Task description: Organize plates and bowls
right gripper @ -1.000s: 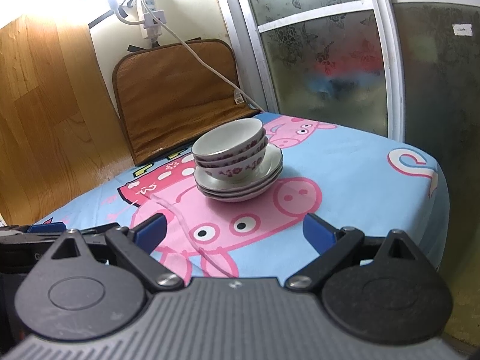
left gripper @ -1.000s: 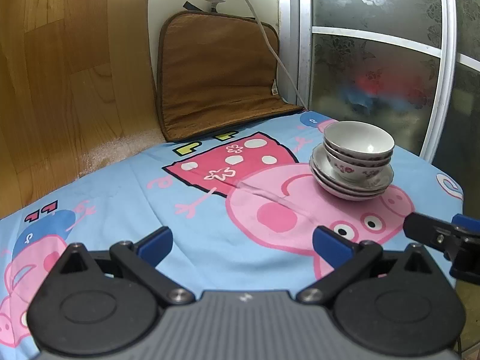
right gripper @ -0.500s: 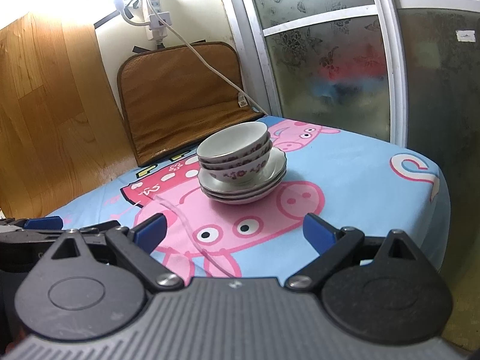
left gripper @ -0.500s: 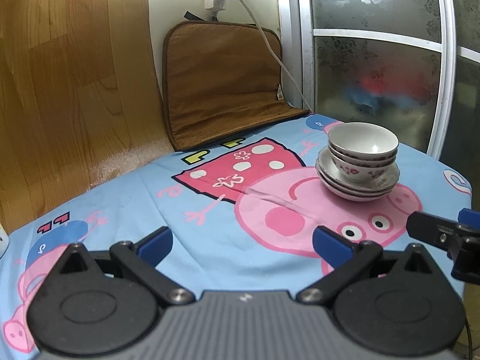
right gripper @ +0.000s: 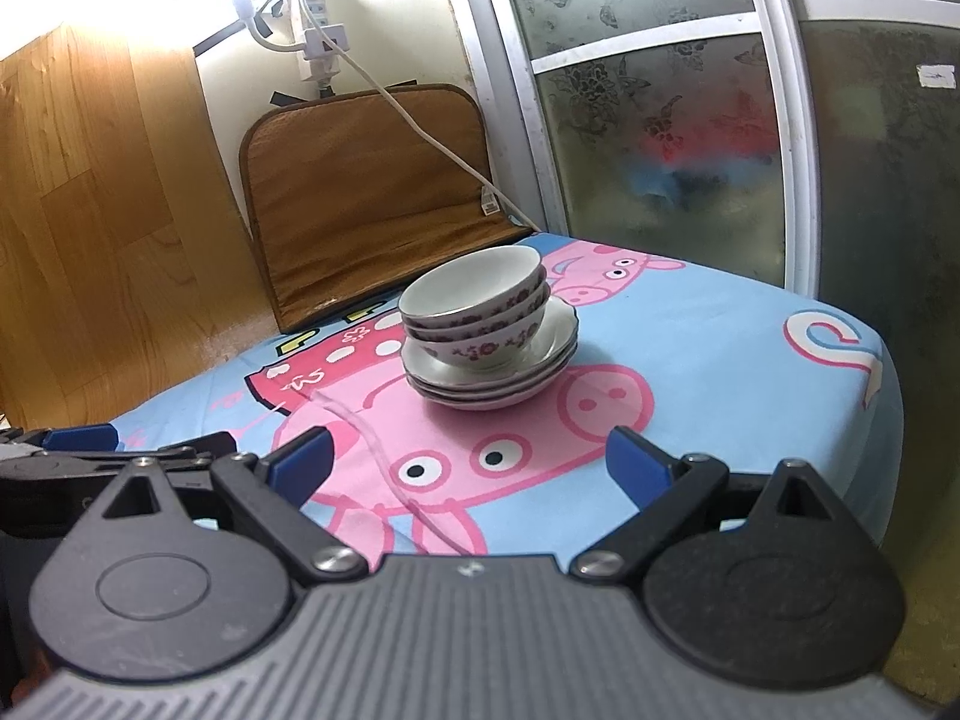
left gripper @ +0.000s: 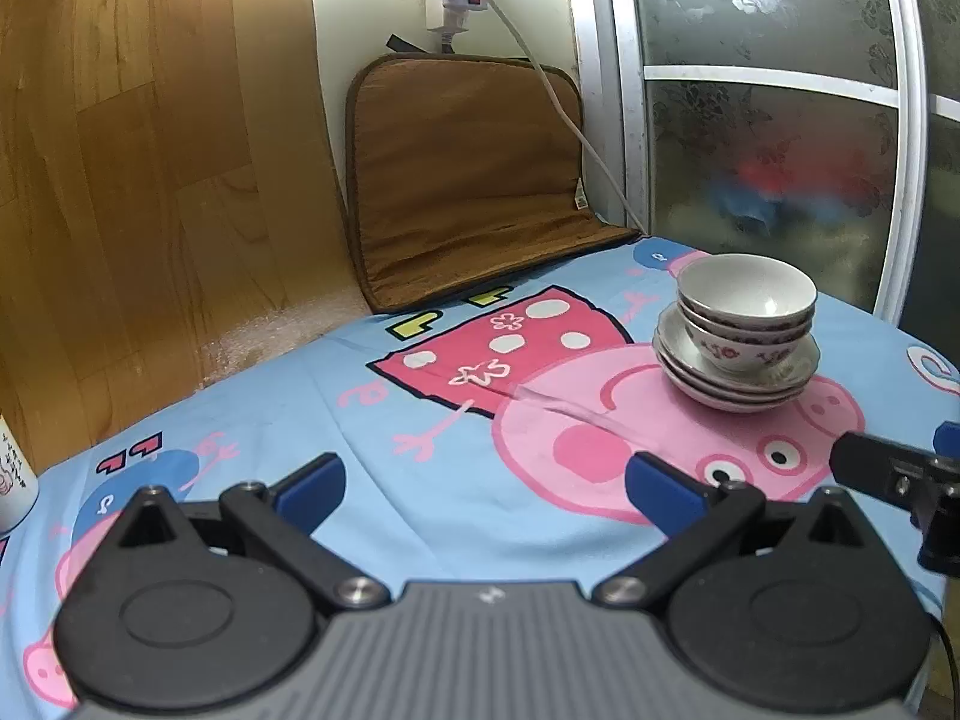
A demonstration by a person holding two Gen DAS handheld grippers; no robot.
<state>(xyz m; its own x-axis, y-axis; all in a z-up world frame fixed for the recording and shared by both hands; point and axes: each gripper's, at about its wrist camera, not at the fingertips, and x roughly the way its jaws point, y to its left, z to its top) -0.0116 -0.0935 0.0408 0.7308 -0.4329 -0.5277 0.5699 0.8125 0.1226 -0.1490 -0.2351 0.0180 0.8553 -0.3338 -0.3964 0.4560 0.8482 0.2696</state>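
Note:
Three white floral bowls (left gripper: 746, 305) sit nested on a stack of white plates (left gripper: 735, 381) on the blue cartoon-pig cloth. The bowls (right gripper: 474, 306) and the plates (right gripper: 492, 378) also show in the right wrist view. My left gripper (left gripper: 486, 486) is open and empty, near the table's front, well short of the stack. My right gripper (right gripper: 468, 462) is open and empty, also short of the stack. One finger of the right gripper shows at the right edge of the left wrist view (left gripper: 888, 468).
A brown heating pad (left gripper: 474, 180) leans against the back wall with a white cable (left gripper: 564, 114) running to a wall socket. A wooden panel (left gripper: 120, 180) stands on the left, a frosted glass door (left gripper: 780, 120) on the right. A white container (left gripper: 12, 480) stands at the far left.
Both grippers have drawn back and lifted a little, so the stack looks smaller and more of the wall shows. The bowls and plates have not moved.

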